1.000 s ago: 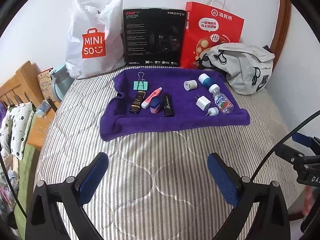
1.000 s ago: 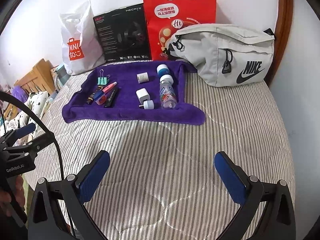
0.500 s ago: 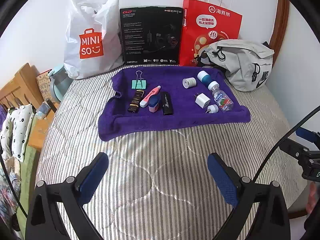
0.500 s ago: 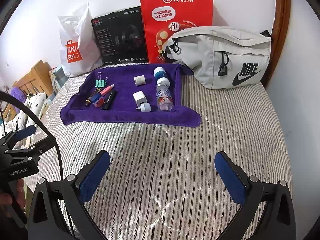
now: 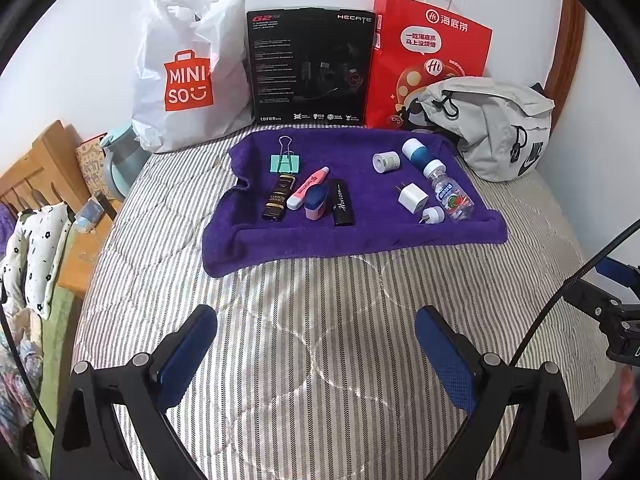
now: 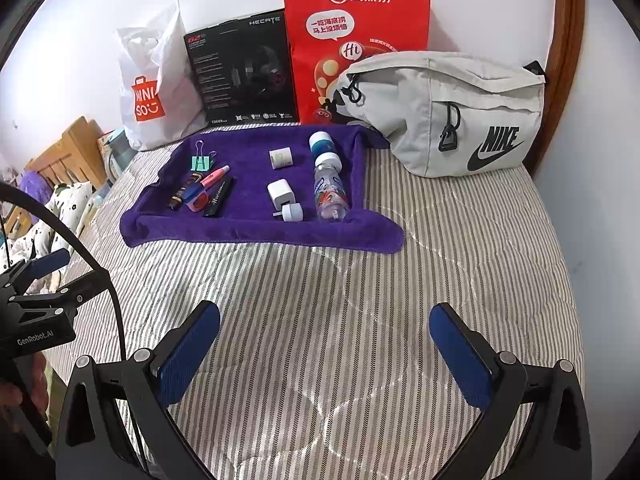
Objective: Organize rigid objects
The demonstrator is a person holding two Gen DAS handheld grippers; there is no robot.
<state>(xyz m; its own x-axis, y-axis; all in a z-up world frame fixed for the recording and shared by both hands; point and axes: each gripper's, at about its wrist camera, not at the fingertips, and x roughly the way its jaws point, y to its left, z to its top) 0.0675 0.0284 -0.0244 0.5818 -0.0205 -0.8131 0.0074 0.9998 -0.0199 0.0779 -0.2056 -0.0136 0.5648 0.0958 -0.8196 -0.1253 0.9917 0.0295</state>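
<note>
Both my claws hang wide open and empty over the bed's (image 5: 320, 340) striped quilted cover: the left claw (image 5: 316, 356) and right claw (image 6: 324, 352) show blue textured pads. Ahead, the plush purple towel (image 5: 360, 232) carries the rigid items: a mint binder clip (image 5: 285, 163), a pink marker (image 5: 308, 187), a boxy white charger (image 5: 412, 197) and a clear plastic bottle (image 5: 450, 194) lying flat. The small print on the dark tubes is unreadable.

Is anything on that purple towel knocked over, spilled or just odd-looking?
Nothing spilled. The small water bottle lies on its side on the purple towel, cap still on. The towel's near edge is rumpled and folded up.
</note>
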